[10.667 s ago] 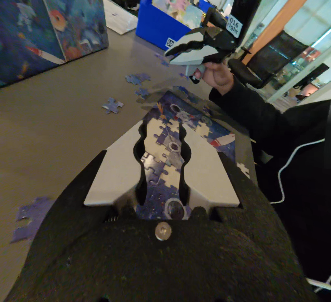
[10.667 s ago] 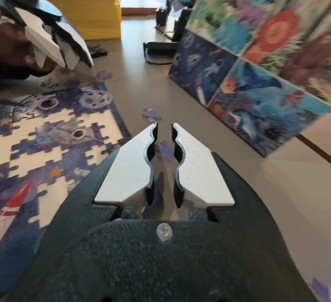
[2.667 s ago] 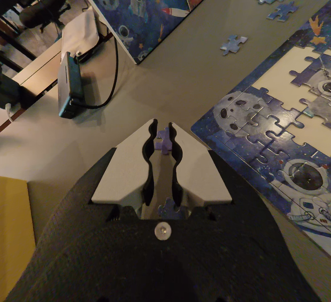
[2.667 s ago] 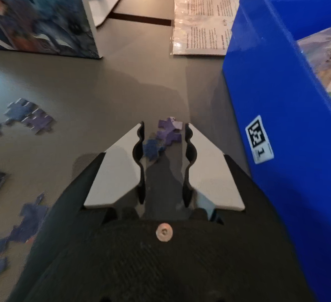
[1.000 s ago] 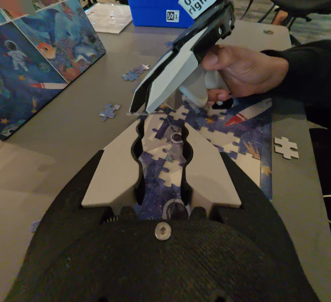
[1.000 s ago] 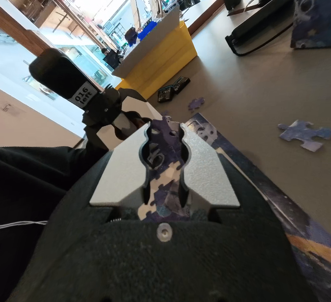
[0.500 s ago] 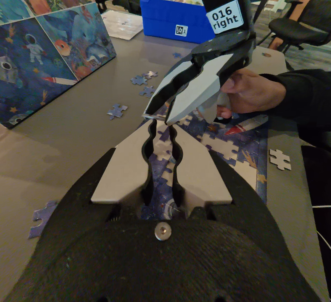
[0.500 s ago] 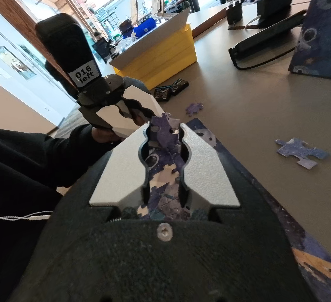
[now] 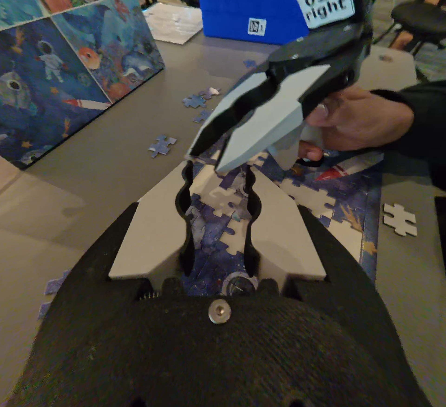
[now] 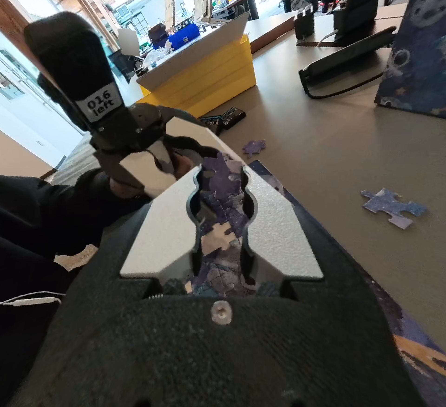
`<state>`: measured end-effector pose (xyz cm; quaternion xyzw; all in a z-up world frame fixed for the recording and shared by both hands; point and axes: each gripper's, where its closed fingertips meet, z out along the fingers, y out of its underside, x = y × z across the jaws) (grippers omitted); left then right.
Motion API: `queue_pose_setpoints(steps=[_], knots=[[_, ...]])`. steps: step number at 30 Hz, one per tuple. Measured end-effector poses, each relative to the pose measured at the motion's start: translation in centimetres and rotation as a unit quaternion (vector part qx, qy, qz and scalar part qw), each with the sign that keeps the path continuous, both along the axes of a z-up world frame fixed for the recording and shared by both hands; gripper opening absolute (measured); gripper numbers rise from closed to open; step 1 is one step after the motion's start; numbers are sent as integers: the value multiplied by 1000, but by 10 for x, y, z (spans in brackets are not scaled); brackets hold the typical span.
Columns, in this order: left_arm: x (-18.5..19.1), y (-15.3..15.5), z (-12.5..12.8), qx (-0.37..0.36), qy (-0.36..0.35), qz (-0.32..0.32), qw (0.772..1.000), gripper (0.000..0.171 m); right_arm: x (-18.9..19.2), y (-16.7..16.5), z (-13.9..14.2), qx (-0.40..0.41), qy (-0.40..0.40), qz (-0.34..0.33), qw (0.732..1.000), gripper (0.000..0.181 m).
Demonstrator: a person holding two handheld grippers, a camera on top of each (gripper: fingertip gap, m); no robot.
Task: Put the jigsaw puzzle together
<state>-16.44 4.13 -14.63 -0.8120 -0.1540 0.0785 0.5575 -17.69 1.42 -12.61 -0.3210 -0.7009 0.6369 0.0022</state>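
Note:
The space-themed jigsaw board [image 9: 311,198] lies flat on the grey table, part filled, with cream gaps showing; its dark border also shows in the right wrist view [image 10: 272,175]. My right gripper [image 10: 220,168] is shut on a purple puzzle piece [image 10: 218,178] held across its tips, above the board. In the left wrist view the right gripper [image 9: 205,162] hangs just past my left gripper's tips, and the piece [image 9: 199,157] shows edge-on. My left gripper [image 9: 219,166] is open and empty over the board, facing the right one [image 10: 193,173].
Loose pieces lie on the table [image 9: 161,145] [image 9: 194,100] [image 10: 393,207] [image 10: 254,146], and one lies face-down right of the board [image 9: 399,219]. A picture box [image 9: 96,57] stands left, a blue bin [image 9: 241,16] behind it. A yellow box [image 10: 205,81] and black devices [image 10: 224,117] stand beyond. Less than 4 cm separates the two grippers' tips.
My left gripper has opened wider than half a second ago. My right gripper, holding the piece, has come closer, down to the left gripper's tips.

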Motion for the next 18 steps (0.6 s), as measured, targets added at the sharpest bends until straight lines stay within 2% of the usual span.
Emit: queue_pose_setpoints(steps=[4,18], knots=[[-3,-7,6,42,-60,-4,997,25,-2,5,5,-20,-8,-2,1000,27],[3,-10,11,58,-76,-29,995,27,4,11,3,-47,-66,39,996,26]])
